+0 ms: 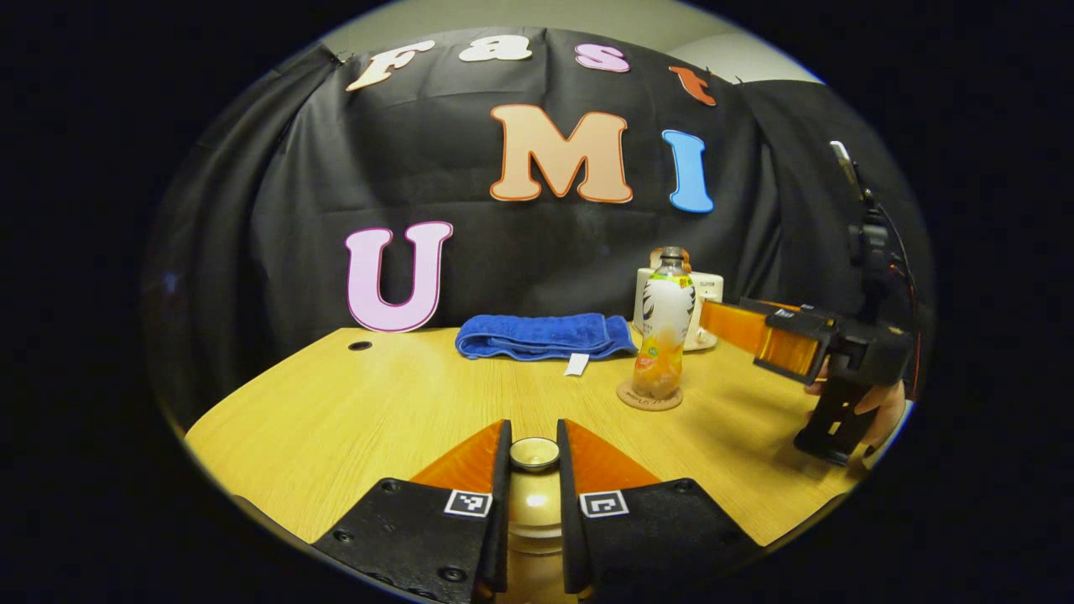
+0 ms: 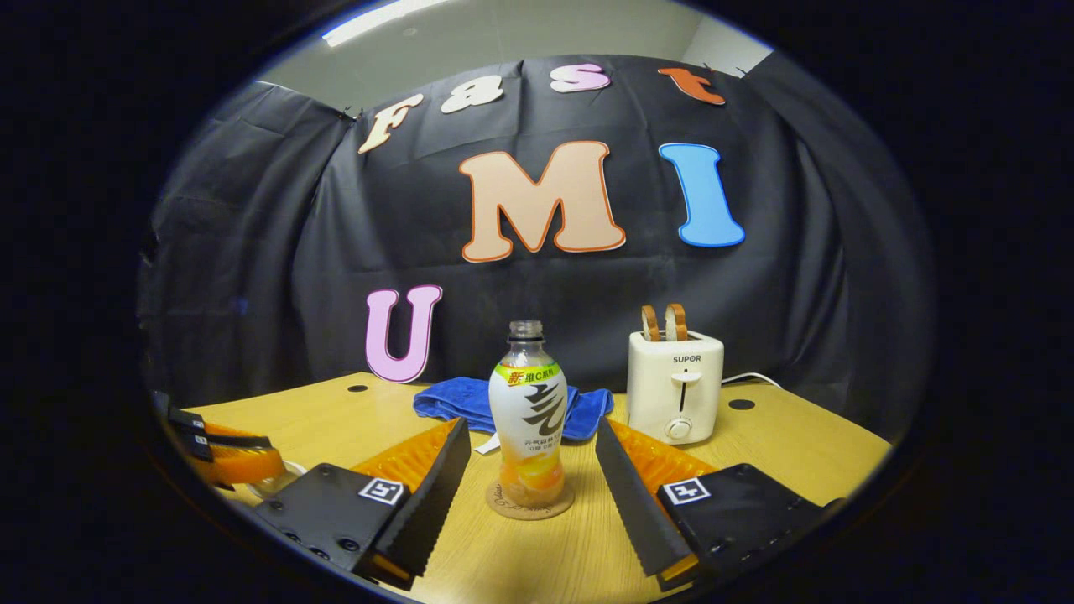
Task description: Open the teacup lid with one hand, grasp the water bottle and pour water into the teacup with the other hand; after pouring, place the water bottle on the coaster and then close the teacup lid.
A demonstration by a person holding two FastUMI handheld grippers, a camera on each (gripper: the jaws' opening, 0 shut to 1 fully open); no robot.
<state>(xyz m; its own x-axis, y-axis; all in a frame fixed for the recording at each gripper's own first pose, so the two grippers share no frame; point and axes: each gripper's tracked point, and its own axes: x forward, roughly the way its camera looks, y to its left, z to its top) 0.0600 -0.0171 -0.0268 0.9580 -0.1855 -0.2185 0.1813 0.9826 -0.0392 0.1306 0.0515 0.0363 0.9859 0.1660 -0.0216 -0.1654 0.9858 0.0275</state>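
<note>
Hiding most of the teacup — left claw clamps its lid knob.

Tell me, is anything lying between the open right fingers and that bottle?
No. In the right gripper view, bare table separates the right gripper from the water bottle on its coaster.

The water bottle stands upright on a round coaster on the wooden table, at twelve o'clock from the right gripper's camera. It is clear, uncapped, wrapped in a white label, with orange liquid low inside. In the left gripper view the bottle sits at two o'clock, while the teacup lid, a rounded pale dome with a small knob, lies at six o'clock.
</note>
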